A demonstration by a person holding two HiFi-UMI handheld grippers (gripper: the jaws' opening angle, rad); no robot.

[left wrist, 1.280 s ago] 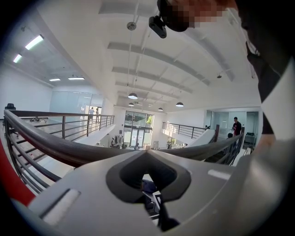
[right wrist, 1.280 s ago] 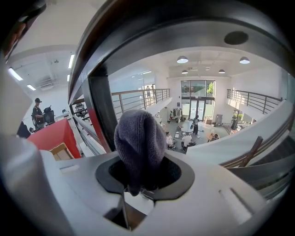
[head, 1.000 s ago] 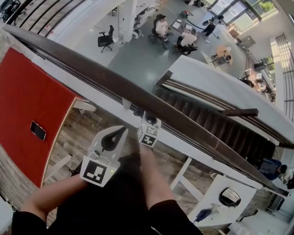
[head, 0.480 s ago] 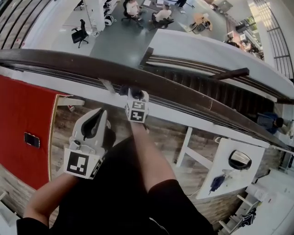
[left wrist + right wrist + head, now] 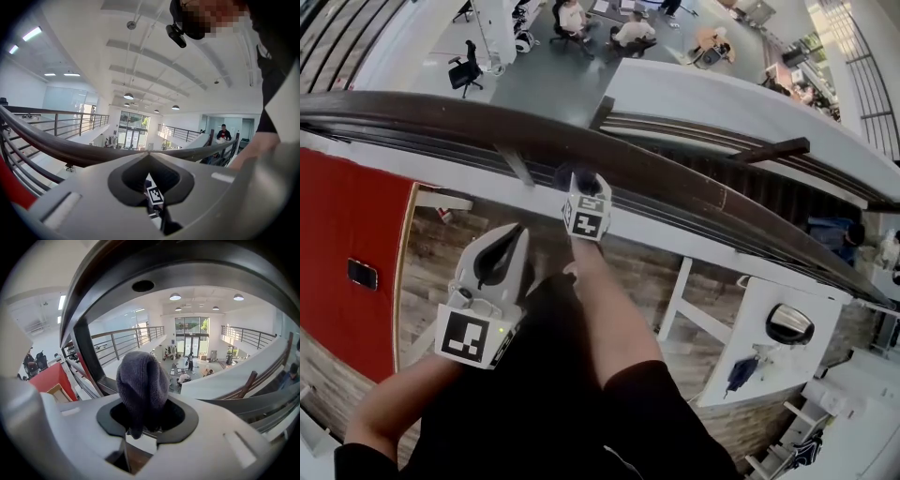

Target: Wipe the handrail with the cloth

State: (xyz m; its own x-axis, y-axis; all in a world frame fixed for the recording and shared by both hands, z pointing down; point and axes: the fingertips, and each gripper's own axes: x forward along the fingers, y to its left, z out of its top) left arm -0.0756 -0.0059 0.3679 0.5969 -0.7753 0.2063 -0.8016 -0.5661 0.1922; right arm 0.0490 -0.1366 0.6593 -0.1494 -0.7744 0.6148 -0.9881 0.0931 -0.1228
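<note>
Handrail (image 5: 441, 120) wiping looks under way: the right hand-held gripper (image 5: 579, 187), clamped on the dark cloth (image 5: 142, 380), has slid rightward past the bracket (image 5: 516, 165) along the rail's near side, while the left hand-held gripper (image 5: 514, 232) hangs below, jaws together, holding nothing.
</note>
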